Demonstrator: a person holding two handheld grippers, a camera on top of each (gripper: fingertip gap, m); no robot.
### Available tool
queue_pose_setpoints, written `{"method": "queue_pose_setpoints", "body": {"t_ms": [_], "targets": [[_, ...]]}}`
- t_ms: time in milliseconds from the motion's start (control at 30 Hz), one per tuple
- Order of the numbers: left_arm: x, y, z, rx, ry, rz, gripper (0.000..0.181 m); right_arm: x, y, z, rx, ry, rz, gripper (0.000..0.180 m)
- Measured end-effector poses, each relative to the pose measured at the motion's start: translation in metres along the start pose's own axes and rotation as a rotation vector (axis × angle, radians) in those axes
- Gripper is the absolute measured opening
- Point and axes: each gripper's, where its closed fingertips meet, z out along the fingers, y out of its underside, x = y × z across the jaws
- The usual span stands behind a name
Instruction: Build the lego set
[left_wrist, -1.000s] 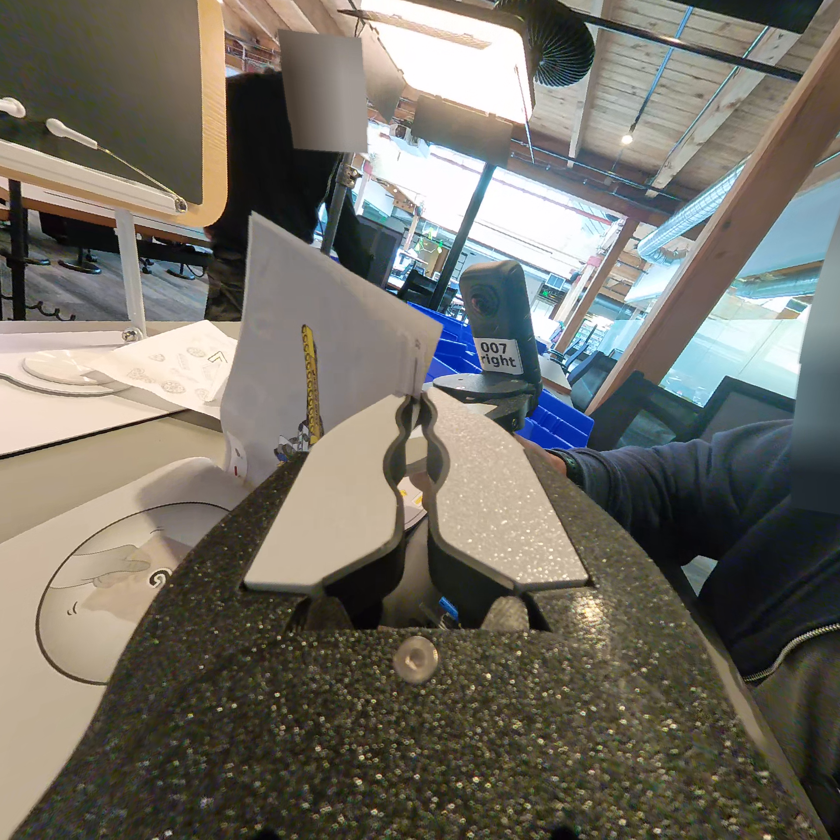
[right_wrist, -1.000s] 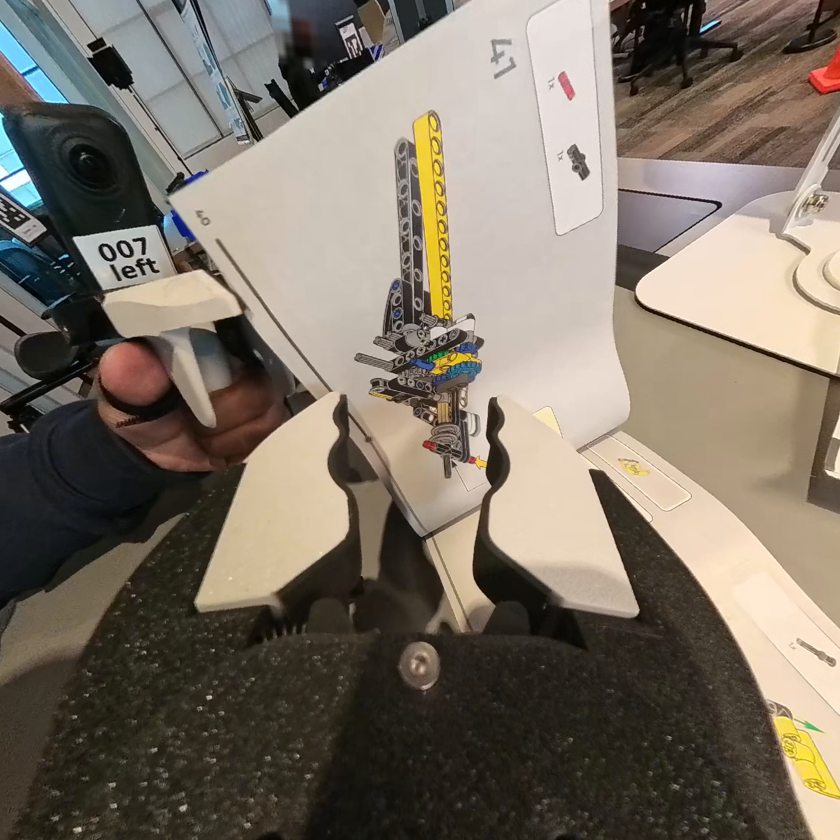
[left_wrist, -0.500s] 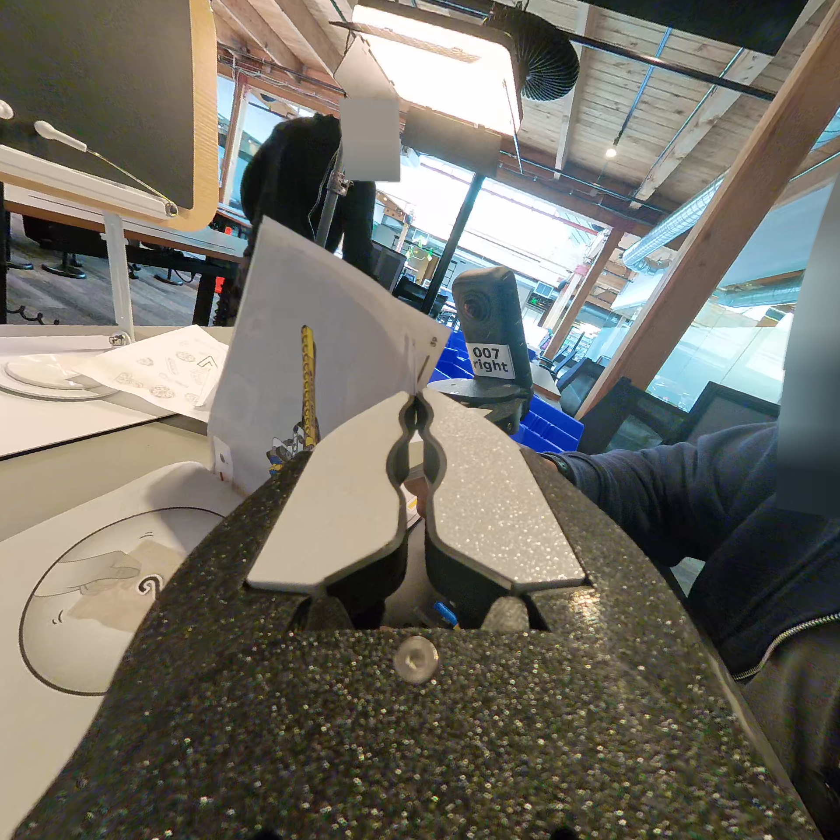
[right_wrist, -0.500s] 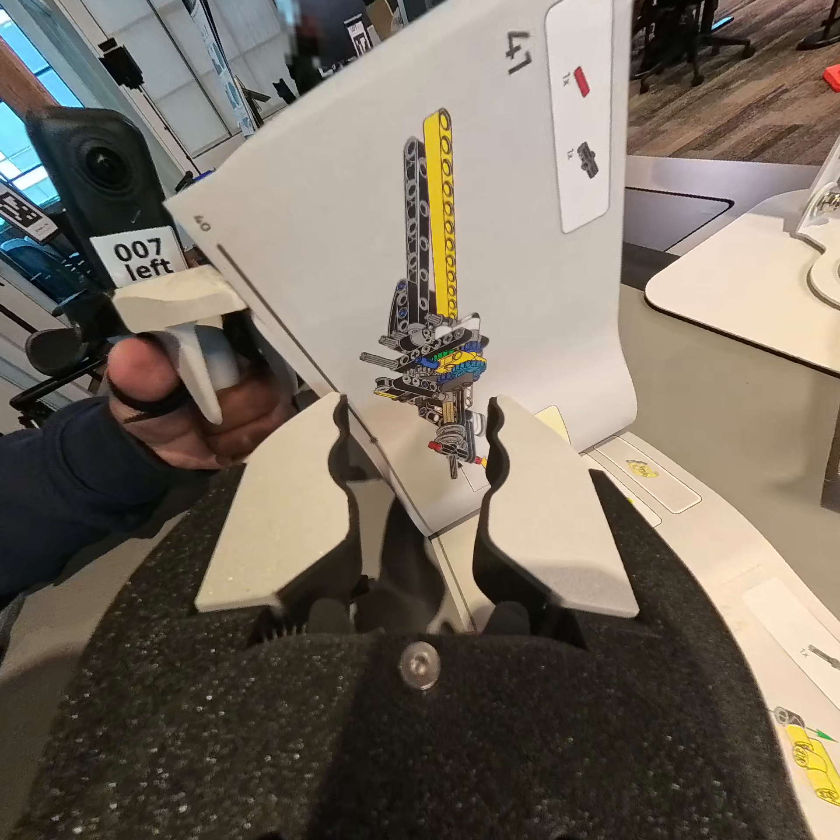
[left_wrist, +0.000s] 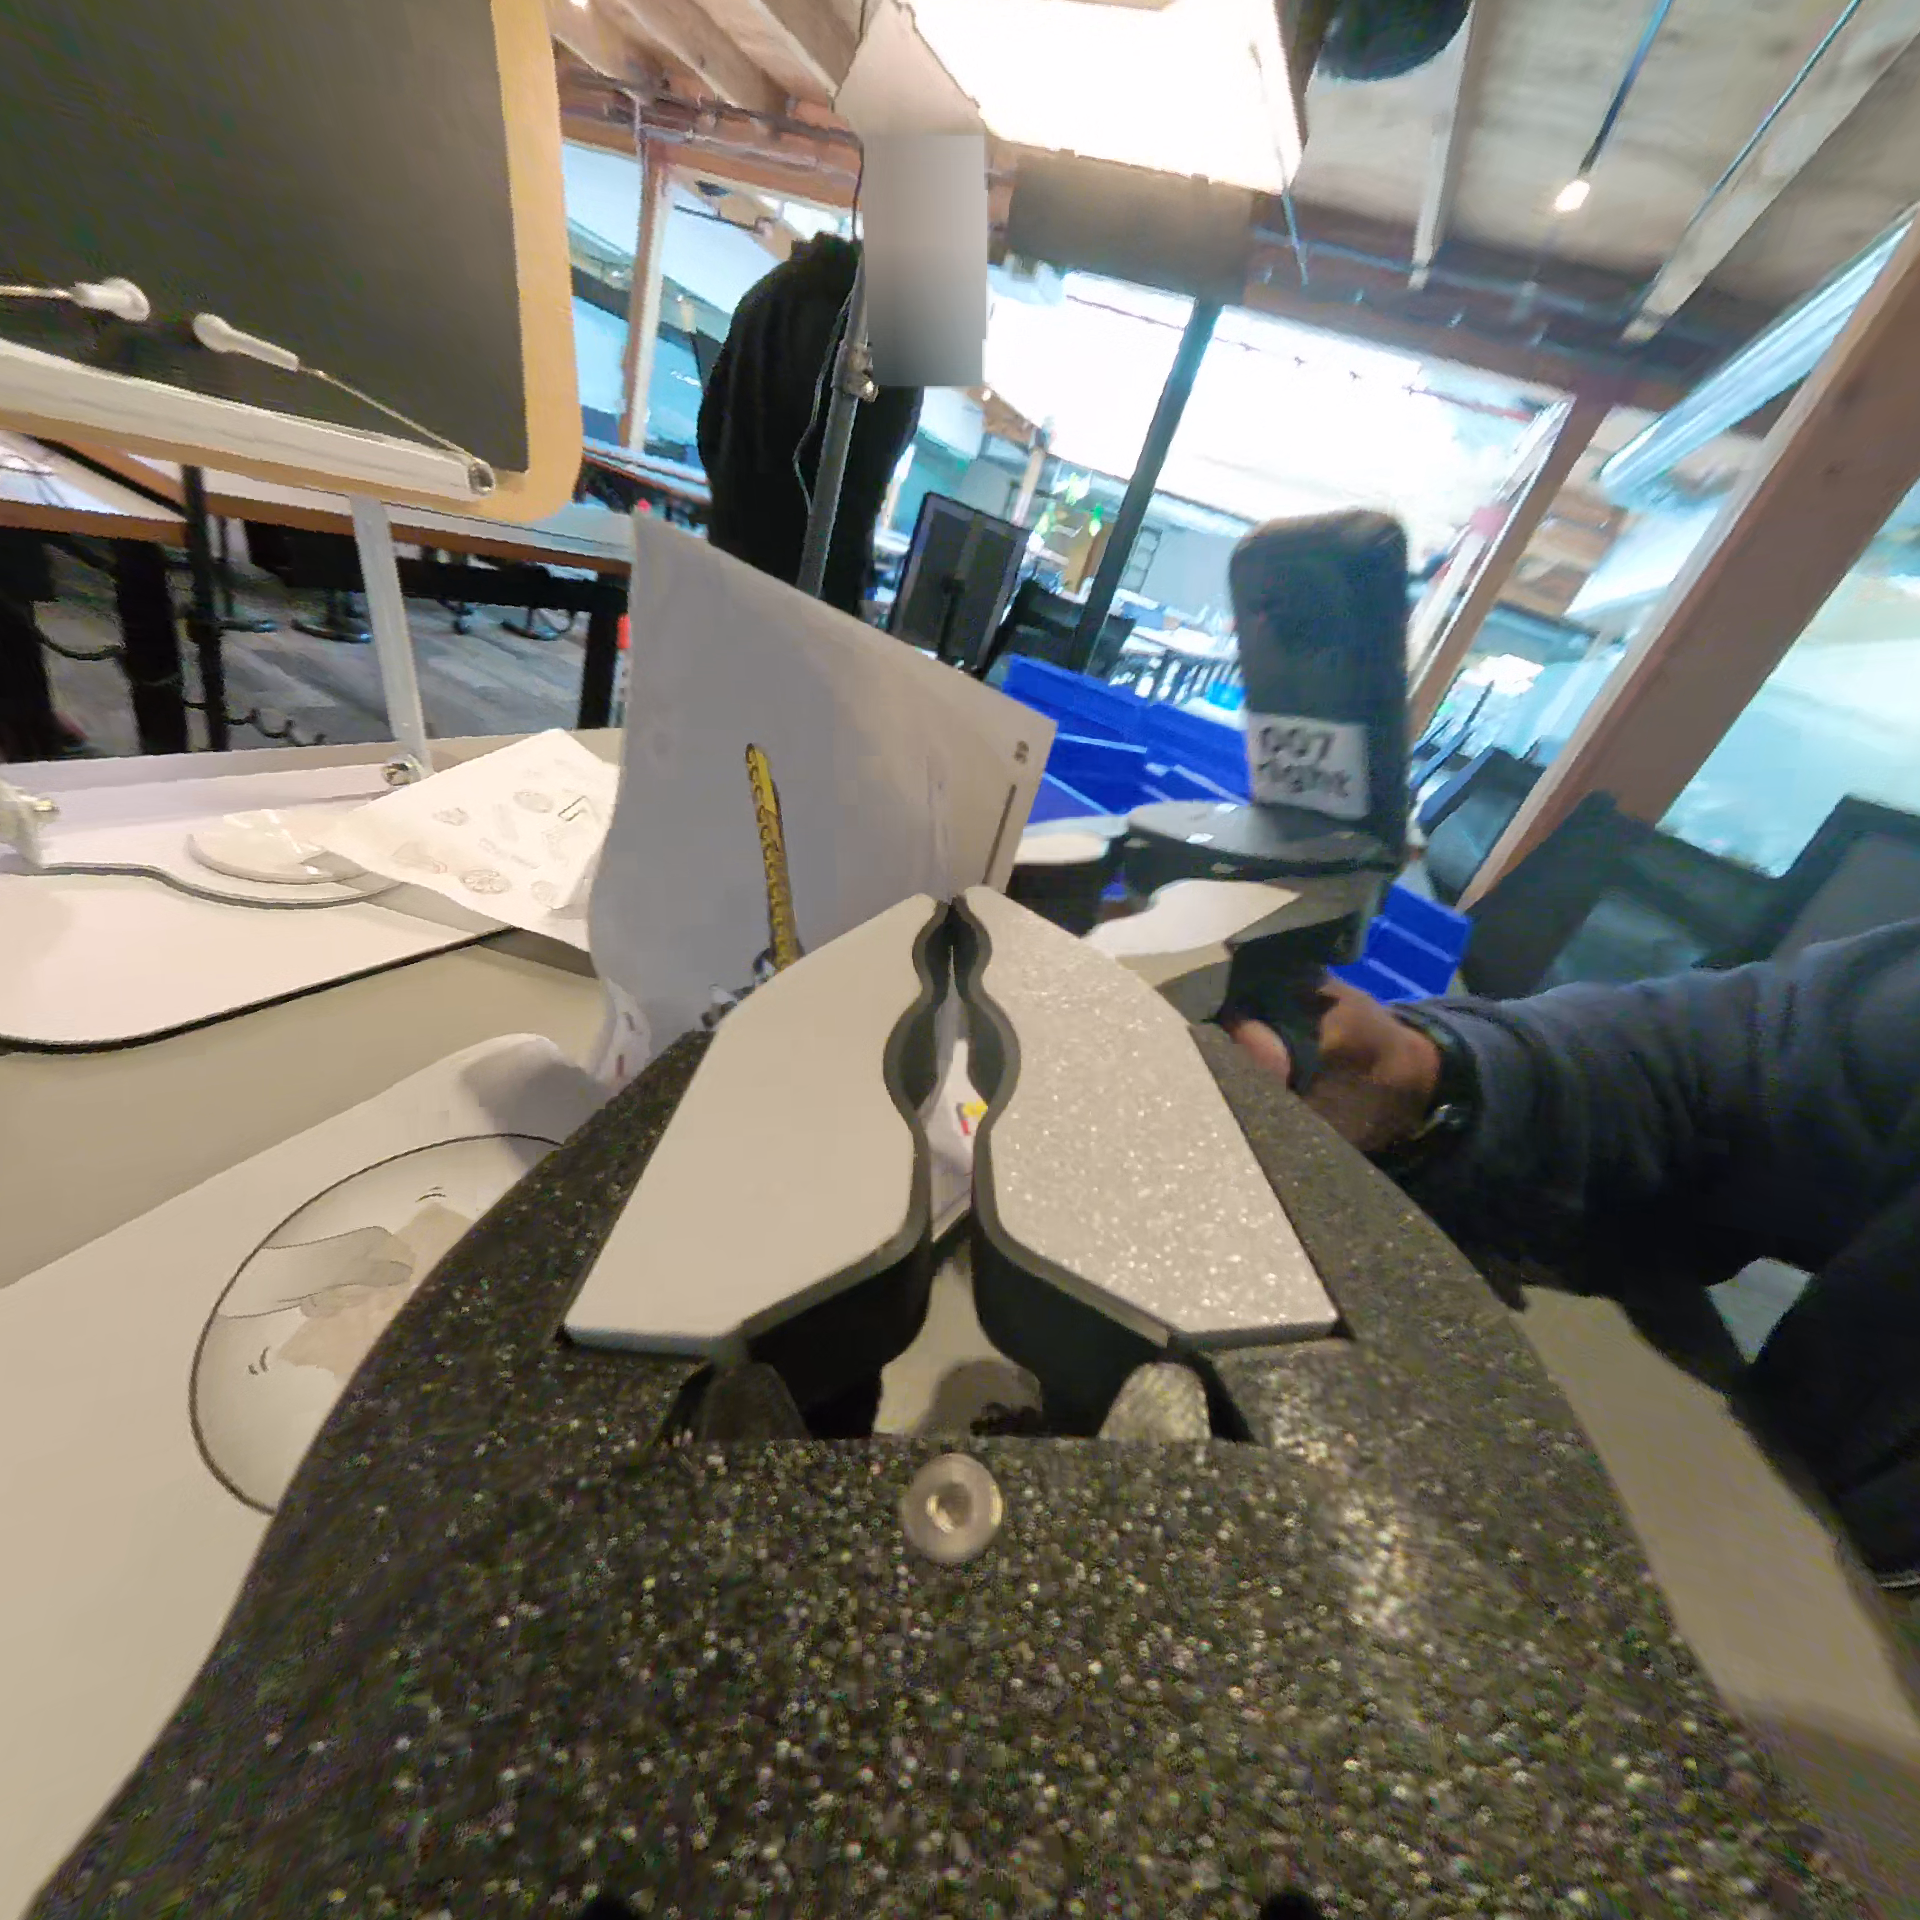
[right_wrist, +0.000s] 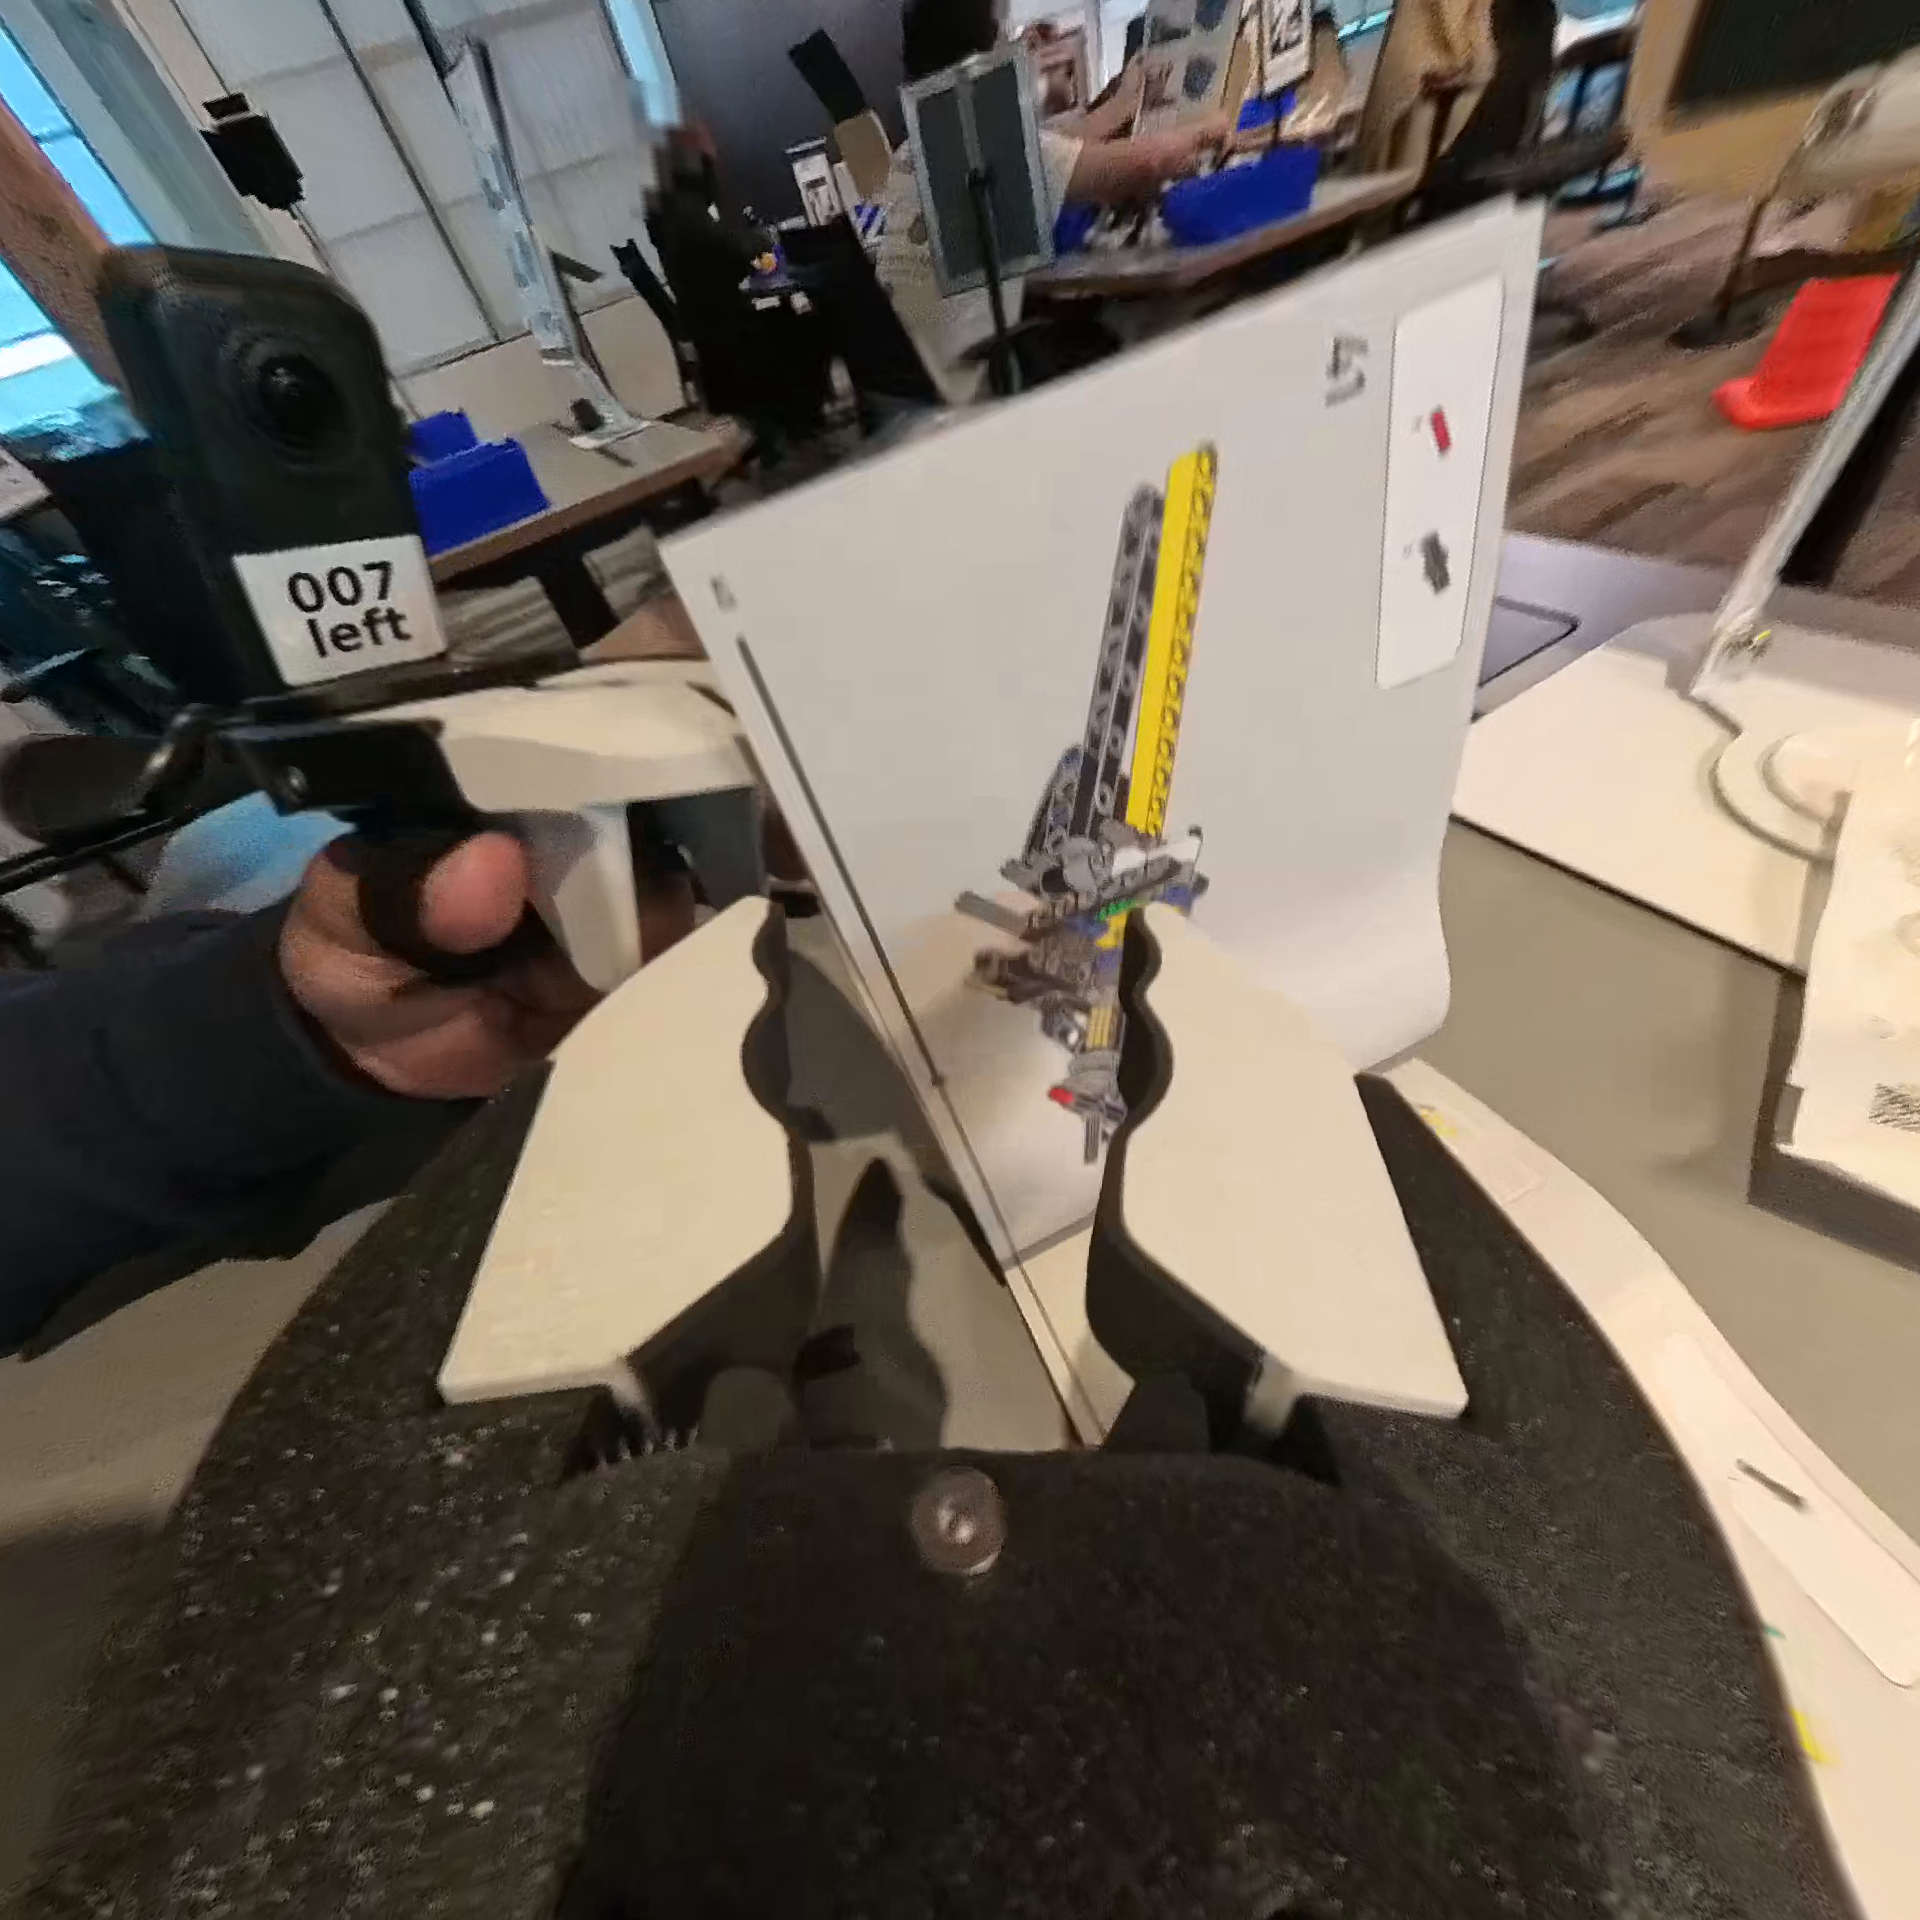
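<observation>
The left gripper (left_wrist: 953, 914) has its fingers pressed together on the edge of a page of the instruction booklet (left_wrist: 790, 748), holding that page upright just ahead of it. The right gripper (right_wrist: 956, 914) is spread apart and grips nothing; the raised page (right_wrist: 1039, 644) stands between and just beyond its fingers, seemingly without touching them, though blur makes that hard to judge. The rest of the booklet lies flat on the grey table (right_wrist: 1621, 1039) beneath.

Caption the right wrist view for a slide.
Open right gripper faces the upright instruction page, which the left gripper pinches at its edge.
</observation>
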Motion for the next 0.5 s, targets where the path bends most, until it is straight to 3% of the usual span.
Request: {"method": "queue_pose_setpoints", "body": {"t_ms": [200, 500], "targets": [[-0.001, 0.011, 0.006, -0.050, -0.069, 0.064, 0.000, 0.009, -0.017, -0.017, 0.051, 0.199, -0.165, 0.061], [-0.011, 0.003, -0.003, -0.016, -0.079, 0.025, 0.000, 0.048, -0.022, -0.070, 0.055, 0.453, -0.199, 0.060]]}}
